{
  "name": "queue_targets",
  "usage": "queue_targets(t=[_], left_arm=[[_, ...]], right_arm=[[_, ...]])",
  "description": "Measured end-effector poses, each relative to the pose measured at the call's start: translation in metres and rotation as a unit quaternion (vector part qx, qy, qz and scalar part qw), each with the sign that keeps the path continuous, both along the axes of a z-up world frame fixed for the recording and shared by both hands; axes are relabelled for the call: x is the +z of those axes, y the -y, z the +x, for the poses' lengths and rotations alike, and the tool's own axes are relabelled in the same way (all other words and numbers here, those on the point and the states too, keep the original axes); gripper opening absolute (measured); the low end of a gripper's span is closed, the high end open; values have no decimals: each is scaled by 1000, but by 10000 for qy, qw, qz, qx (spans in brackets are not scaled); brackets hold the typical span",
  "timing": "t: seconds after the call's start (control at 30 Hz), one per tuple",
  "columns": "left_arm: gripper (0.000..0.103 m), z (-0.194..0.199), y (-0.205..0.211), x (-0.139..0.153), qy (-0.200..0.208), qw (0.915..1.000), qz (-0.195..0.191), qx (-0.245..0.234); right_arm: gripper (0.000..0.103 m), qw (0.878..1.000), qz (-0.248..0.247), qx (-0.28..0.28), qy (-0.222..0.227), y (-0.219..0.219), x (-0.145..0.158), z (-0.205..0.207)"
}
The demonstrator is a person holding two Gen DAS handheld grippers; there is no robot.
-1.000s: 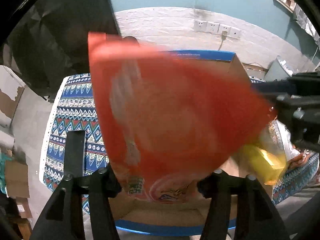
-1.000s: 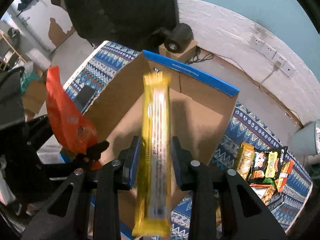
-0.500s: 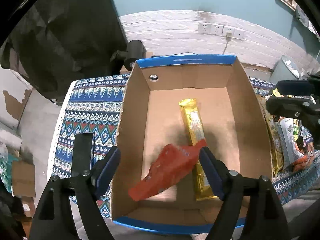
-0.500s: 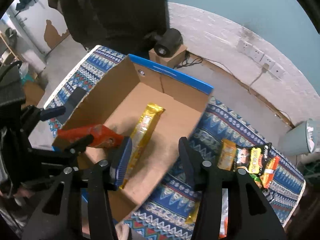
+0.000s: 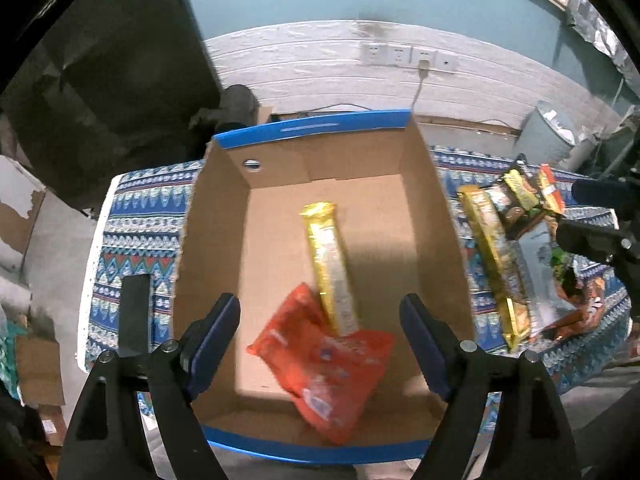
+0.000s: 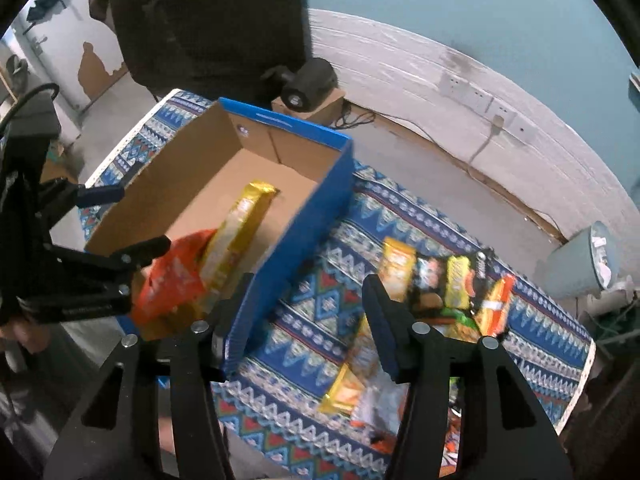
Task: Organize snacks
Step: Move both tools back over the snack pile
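Inside the blue-rimmed cardboard box [image 5: 216,240]: long gold bar wrapper [image 5: 330,268], crinkly red pouch [image 5: 328,364]. Both my grippers' jaws were spread, empty; snack pile [image 6: 448,280] remained on cloth.

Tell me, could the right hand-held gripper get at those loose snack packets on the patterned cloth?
Probably yes: the right hand-held gripper is open, and the snack packets lie uncovered on the patterned cloth beside the cardboard box.
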State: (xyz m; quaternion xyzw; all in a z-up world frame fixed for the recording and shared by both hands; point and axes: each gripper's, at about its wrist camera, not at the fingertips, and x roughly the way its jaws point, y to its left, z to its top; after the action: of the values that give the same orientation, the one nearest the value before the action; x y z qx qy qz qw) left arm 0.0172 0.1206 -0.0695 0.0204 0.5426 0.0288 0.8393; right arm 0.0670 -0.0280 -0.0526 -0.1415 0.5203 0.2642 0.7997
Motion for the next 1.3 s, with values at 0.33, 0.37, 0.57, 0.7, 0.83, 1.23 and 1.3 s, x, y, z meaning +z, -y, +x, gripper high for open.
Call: queue_targets(t=[0.33,0.37,0.57,0.7,0.83,1.23,1.3], left_arm=[[83,1,55,4,-86,9987,27,-503],[83,1,61,4,-93,9984,44,-557],[83,1,91,2,-155,9965,94,-812],[83,2,111,-4,-300,9944,63,-1015],[83,-1,130,-13,-434,9921,-33,-1174],[83,-4,174,-44,-859,9847,-172,-1504],[83,-6,183,-47,-848,9831,-106,-1621]], right_arm=[[54,9991,-28,-404,-88,65,-14,-6],[54,9990,-38,-445,-94,71,-15,-6],[54,9976,-39,-669,-167,107,-26,-9],[54,9969,-63,-737,-257,129,-34,-12],[54,9959,-173,-819,-341,154,-49,-17],[58,9920,-408,-923,-757,208,-95,-30],[64,9915,-377,-913,-843,213,-102,-32]])
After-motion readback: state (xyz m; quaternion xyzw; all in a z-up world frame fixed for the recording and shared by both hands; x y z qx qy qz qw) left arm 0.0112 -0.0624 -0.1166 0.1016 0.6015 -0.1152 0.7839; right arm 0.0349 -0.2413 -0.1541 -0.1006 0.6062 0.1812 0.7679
